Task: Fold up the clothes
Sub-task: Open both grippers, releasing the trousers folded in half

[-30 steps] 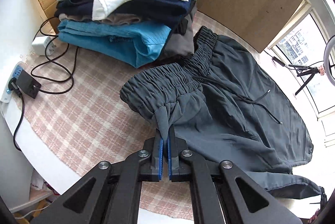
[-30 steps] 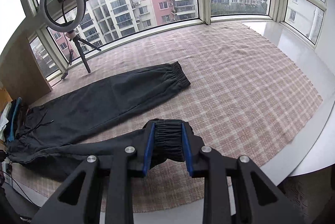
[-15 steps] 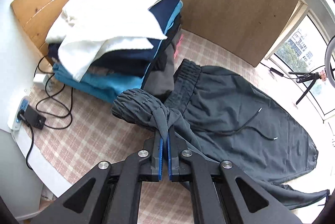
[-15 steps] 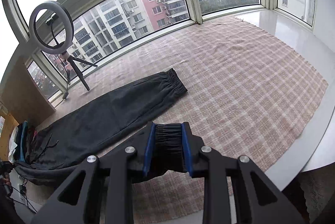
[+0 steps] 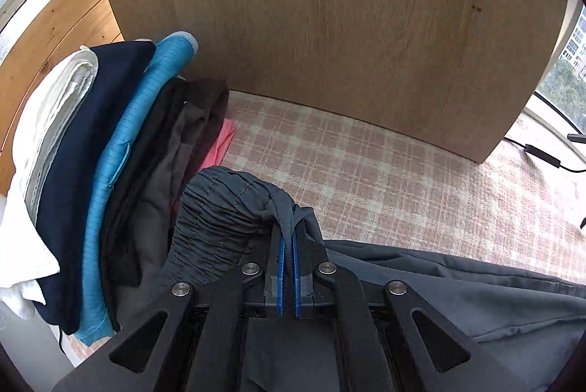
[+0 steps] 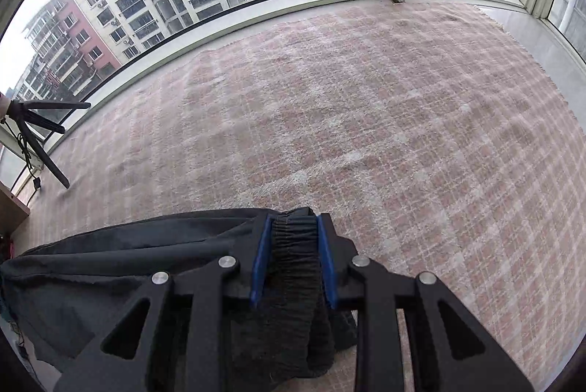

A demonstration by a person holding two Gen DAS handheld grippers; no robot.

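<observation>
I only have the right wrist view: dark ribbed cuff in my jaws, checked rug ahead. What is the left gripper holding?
Observer: The left gripper is shut on the gathered elastic waistband of the dark grey trousers.
Operator: Anything close to it on that side?
Observer: A stack of folded clothes, white, navy and blue on top, stands just left of the waistband.
Operator: What's beyond it?
Observer: A light wooden board stands upright on the pink checked rug.
</observation>
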